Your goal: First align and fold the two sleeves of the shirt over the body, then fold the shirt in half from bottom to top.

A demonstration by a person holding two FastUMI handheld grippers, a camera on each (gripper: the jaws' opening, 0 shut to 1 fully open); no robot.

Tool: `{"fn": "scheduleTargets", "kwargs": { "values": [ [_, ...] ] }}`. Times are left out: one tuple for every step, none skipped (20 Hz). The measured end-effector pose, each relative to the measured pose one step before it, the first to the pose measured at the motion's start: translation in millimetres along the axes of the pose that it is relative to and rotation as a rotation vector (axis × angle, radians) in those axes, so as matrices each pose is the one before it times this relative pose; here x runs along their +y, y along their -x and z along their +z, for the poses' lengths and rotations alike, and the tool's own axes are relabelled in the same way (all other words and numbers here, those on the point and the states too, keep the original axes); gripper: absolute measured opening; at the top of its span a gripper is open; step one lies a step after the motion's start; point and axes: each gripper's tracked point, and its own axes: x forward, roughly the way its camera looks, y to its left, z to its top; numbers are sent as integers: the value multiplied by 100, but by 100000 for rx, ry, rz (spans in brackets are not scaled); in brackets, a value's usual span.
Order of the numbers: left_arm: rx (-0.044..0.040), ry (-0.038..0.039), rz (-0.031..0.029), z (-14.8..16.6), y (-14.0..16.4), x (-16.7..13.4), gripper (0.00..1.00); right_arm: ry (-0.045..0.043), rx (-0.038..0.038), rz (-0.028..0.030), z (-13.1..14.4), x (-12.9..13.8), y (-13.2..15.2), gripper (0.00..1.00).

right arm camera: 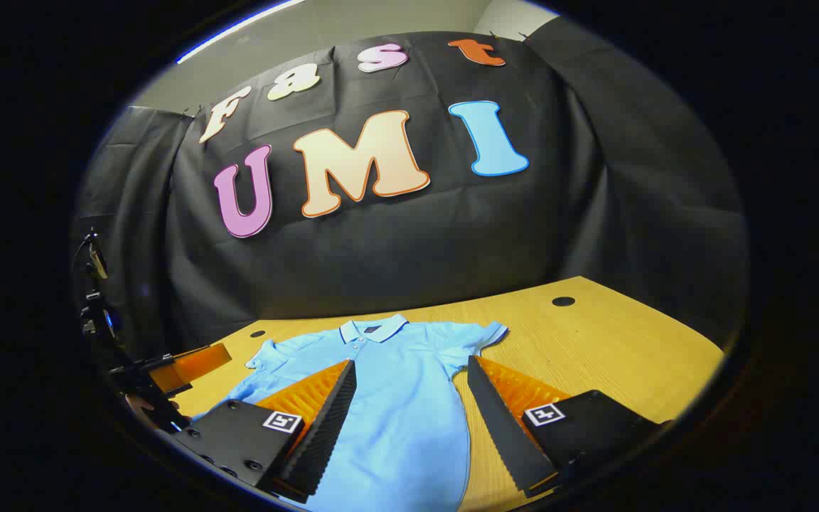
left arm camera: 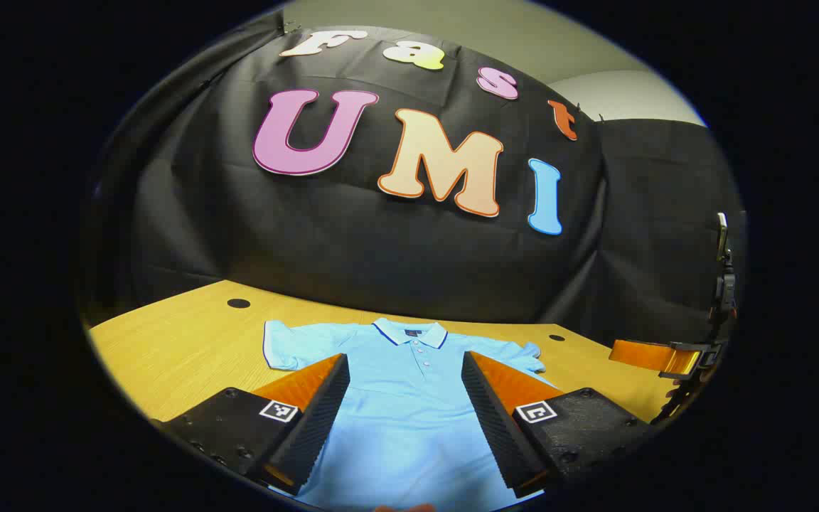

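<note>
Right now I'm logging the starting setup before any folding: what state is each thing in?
shirt: spread flat on the table, collar away, sleeves out, unfolded.
left gripper: jaws open above the shirt, holding nothing.
right gripper: jaws open above the shirt, holding nothing.

The left gripper view looks forward and slightly down over the table's point(left arm camera: 189, 341) near edge toward the far edge and the cloth wall, riding low above the shirt's point(left arm camera: 402, 405) hem end, close to it. The right gripper view faces the same way from a spot further toward the table's point(right arm camera: 594, 334) right side, just as low and near. Both share the shirt point(right arm camera: 402, 398), the far edge and the wall; each catches the other gripper at its side.
</note>
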Motion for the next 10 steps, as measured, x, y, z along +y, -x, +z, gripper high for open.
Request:
{"fn": "scheduleTargets", "kwargs": {
  "values": [
    [-247, 353, -209, 113, 76, -50, 95, 1057, -112, -523, 158, -74, -107, 98],
    [-117, 176, -59, 30, 41, 66, 95, 930, -86, -562, -38, -67, -189, 98],
    [-202, -31, 155, 115, 68, 69, 95, 762, 98, -17, 31, 111, -130, 97],
    [-35, -132, 223, -17, -113, -68, 95, 462, 152, 345, -41, 207, -9, 98],
    [-94, -11, 222, 65, -119, -26, 94, 372, -426, 343, 179, 238, -42, 98],
    [22, 51, -117, 72, -46, 64, 94, 544, -613, 268, 260, 111, -63, 98],
    [-106, 194, -158, 60, 3, 26, 94, 654, -747, -10, 298, 78, -113, 98],
    [-75, 178, -139, -83, 111, -1, 95, 593, -686, -286, 165, -22, -15, 94],
    [-21, 116, 22, 72, -29, 55, 95, 408, -349, -127, 141, -46, -31, 98],
    [-83, 29, 92, -75, 153, 72, 95, 95, -48, 46, 51, -8, -2, 98]
  ]
}}
